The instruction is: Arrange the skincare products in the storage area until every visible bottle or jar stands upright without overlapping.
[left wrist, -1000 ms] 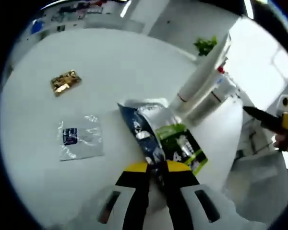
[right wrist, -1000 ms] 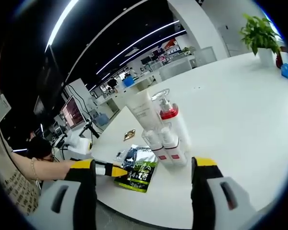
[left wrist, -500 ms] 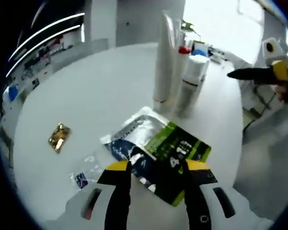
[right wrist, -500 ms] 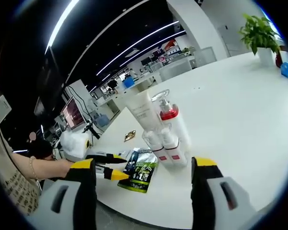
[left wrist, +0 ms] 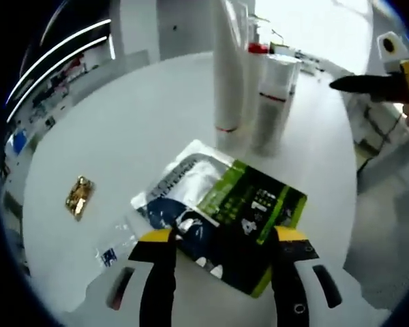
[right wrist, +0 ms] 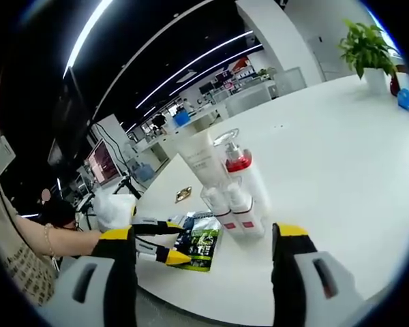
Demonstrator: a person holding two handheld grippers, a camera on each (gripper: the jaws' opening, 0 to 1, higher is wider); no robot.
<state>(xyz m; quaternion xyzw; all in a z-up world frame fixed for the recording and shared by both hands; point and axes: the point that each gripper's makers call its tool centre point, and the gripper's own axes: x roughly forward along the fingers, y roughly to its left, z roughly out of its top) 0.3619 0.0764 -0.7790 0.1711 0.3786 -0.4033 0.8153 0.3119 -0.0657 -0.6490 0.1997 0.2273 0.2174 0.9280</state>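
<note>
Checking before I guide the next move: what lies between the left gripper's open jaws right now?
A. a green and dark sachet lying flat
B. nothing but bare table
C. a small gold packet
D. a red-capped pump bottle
A: the green and dark sachet lies flat on the white table, between the open jaws of the left gripper.

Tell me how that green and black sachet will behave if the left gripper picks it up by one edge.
The sachet lies flat and thin with a crinkled foil end, so it would probably flop. It looks light for its size. Its glossy film may slip between the open left gripper jaws.
</note>
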